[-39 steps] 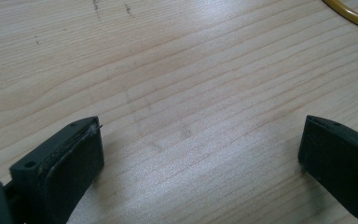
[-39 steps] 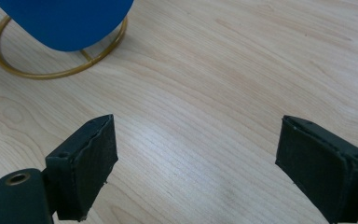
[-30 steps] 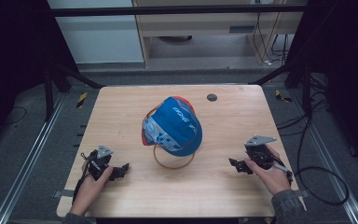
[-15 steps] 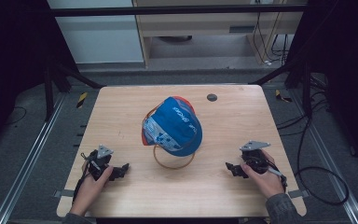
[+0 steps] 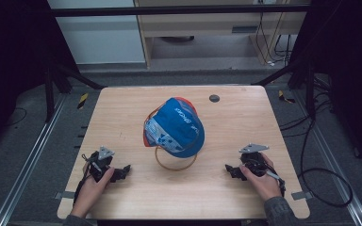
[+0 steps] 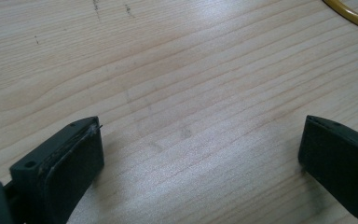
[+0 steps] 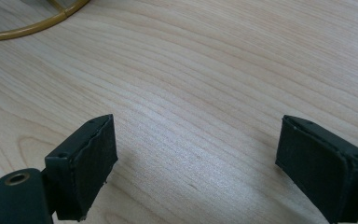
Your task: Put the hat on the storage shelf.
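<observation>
At lower left of the high view, the left gripper (image 5: 122,171) rested on the pale wooden table (image 5: 122,113), jaws spread wide and grasping nothing, probably parked ready to reach. At centre lay the blue fabric cap (image 5: 176,126), on a thin yellow ring (image 5: 174,165). At lower right, the right gripper (image 5: 229,170) sat likewise released. Dark grey floor and black frame legs surrounded the table.

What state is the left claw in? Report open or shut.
Open. In the left gripper view, the left claw has its two black jaws set far apart, with bare table between them and nothing gripped.
</observation>
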The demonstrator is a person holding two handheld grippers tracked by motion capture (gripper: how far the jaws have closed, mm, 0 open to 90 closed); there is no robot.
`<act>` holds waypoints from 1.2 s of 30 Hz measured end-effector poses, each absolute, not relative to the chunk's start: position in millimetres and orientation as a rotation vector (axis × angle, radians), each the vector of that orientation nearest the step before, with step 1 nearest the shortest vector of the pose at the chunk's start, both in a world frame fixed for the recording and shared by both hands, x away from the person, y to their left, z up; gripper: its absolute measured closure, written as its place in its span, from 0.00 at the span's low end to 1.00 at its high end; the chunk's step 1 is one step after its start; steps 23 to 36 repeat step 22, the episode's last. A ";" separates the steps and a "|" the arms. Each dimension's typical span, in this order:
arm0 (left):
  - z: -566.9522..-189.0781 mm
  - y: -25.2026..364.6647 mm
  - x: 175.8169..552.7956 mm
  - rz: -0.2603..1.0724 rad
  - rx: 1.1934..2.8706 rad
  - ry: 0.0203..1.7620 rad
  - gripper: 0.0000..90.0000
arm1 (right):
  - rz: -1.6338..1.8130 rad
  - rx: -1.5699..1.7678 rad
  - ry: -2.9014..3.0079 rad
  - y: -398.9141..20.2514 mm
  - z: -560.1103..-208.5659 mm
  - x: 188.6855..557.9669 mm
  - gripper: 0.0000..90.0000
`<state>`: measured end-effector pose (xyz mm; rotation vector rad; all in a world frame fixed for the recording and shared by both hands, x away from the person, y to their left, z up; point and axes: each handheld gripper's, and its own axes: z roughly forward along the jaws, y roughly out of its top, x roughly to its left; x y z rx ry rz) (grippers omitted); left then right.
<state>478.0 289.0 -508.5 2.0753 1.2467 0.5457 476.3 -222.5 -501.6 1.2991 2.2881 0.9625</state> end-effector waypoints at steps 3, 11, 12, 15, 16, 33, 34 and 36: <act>-508.6 289.0 478.1 0.546 2.074 1.246 0.00 | 0.963 1.311 2.290 -221.2 -503.4 476.4 0.13; -508.6 289.0 478.1 0.546 2.074 1.245 0.00 | 0.936 1.275 2.255 -216.5 -508.2 475.0 0.10; -508.5 289.0 478.0 0.546 2.076 1.246 0.00 | 0.951 1.279 2.240 -215.4 -509.8 474.6 0.08; -508.5 289.0 478.0 0.546 2.076 1.247 0.00 | 0.964 1.277 2.216 -214.7 -512.1 473.7 0.07; -508.5 289.0 478.0 0.546 2.076 1.246 0.00 | 0.962 1.279 2.211 -214.4 -512.2 473.2 0.07; -508.7 288.3 478.0 0.546 2.073 1.247 0.00 | 0.958 1.296 2.198 -213.0 -512.2 469.9 0.07; -508.7 288.3 478.0 0.546 2.073 1.247 0.00 | 0.958 1.296 2.198 -213.0 -512.2 469.9 0.07; -508.7 288.3 478.0 0.546 2.073 1.247 0.00 | 0.958 1.296 2.198 -213.0 -512.2 469.9 0.07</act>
